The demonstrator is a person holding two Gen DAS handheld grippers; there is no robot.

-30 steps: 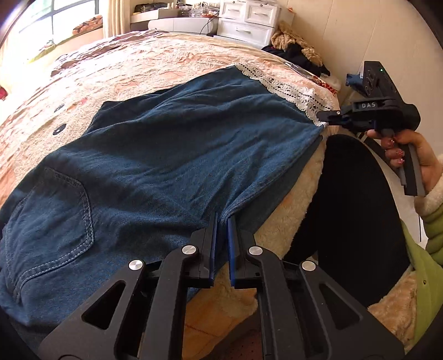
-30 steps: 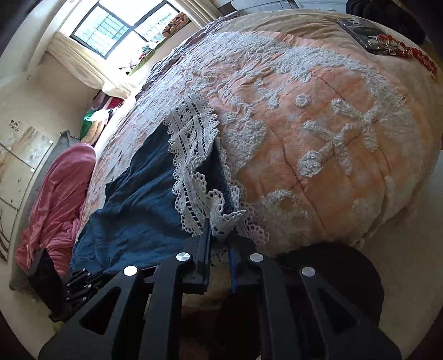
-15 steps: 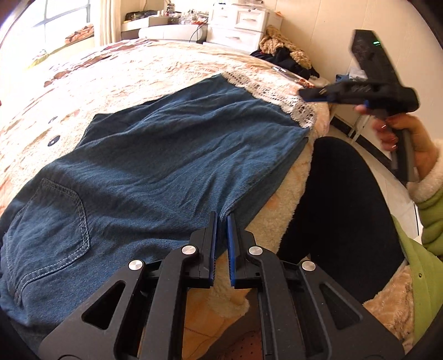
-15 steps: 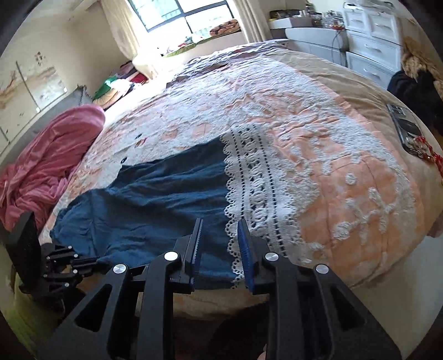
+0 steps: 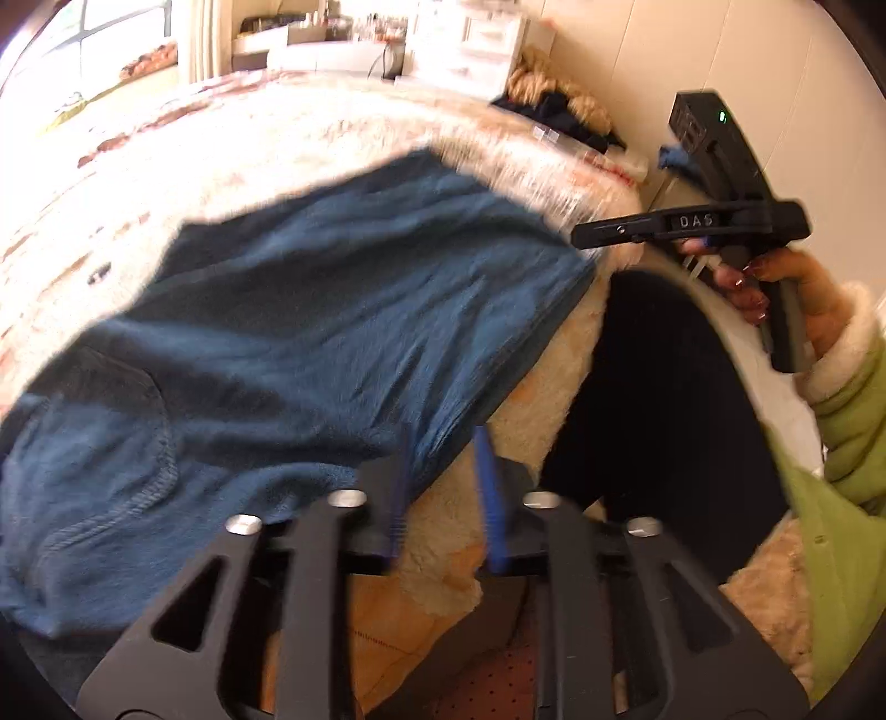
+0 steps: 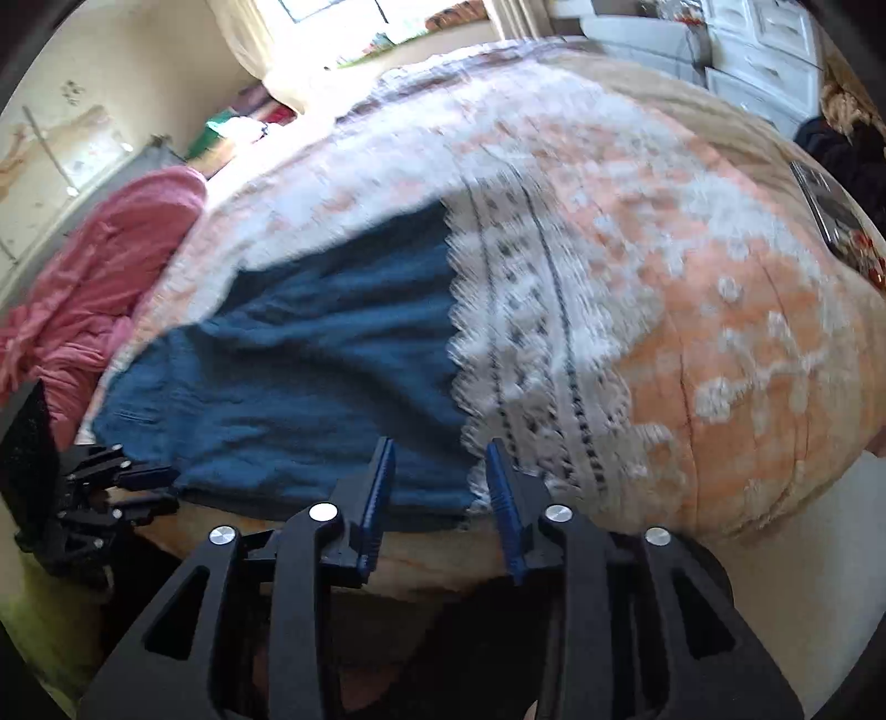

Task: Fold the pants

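Observation:
Dark blue denim pants (image 5: 332,332) lie folded lengthwise on the bed, back pocket at the left, white lace hem (image 6: 531,360) spread flat at the right. My left gripper (image 5: 443,443) hovers at the pants' near edge with its jaws opening. The fabric edge lies loose between the pads, which are not pressing on it. Just above the corner where denim meets lace, the jaws of my right gripper (image 6: 440,446) are opening with nothing held. In the left wrist view the right gripper (image 5: 578,235) is held in a hand off the bed's corner. The left gripper (image 6: 166,490) shows at the far left of the right wrist view.
The bed carries a peach and white quilt (image 6: 720,310). A pink blanket (image 6: 94,288) is heaped at its far left. A phone with red charms (image 6: 830,216) lies near the right edge. White drawers (image 6: 764,50) and a clothes pile (image 5: 559,105) stand behind. A dark-trousered leg (image 5: 664,387) is beside the bed.
Both grippers have let go of the pants. The left went from shut on the near edge to open. The right released the lace hem, rolled and lifted; the hem now lies flat.

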